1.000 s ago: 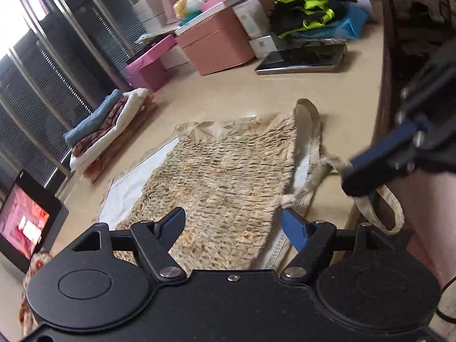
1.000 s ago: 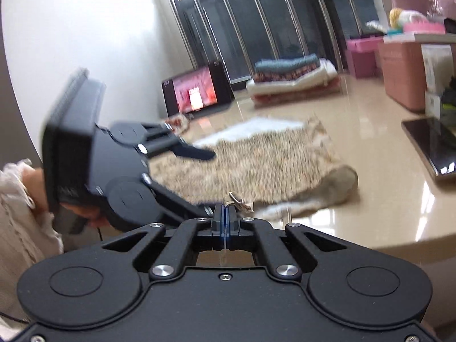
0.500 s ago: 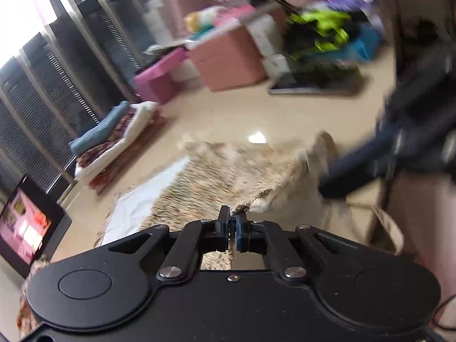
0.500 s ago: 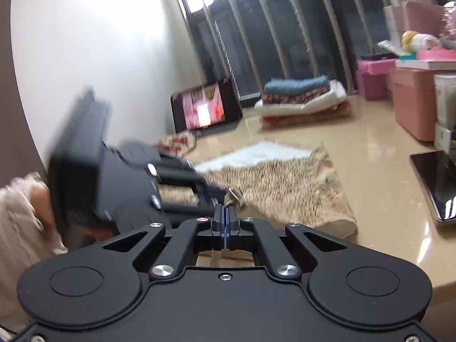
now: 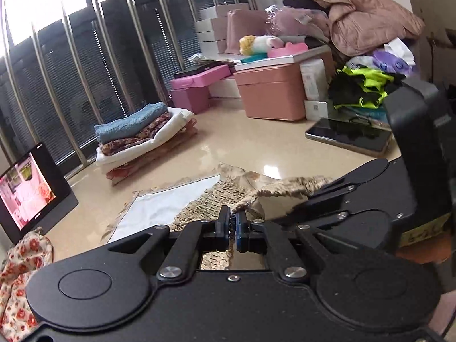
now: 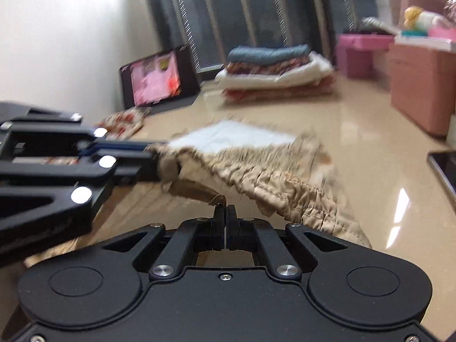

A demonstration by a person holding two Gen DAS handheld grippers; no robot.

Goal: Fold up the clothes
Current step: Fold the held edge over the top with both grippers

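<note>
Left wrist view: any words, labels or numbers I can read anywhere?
None can be read.
White carton beside the salmon-pink storage box: faint print, too small.
Small white box: square code, no readable text.
Black-framed tablet: tiny logo marks, unreadable.
Purple printed bag: pattern too blurred.

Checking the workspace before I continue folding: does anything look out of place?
A floral cloth lies crumpled at the table edge beside the tablet, unlike the neat folded stack. Nothing looks spilled or damaged.
</note>
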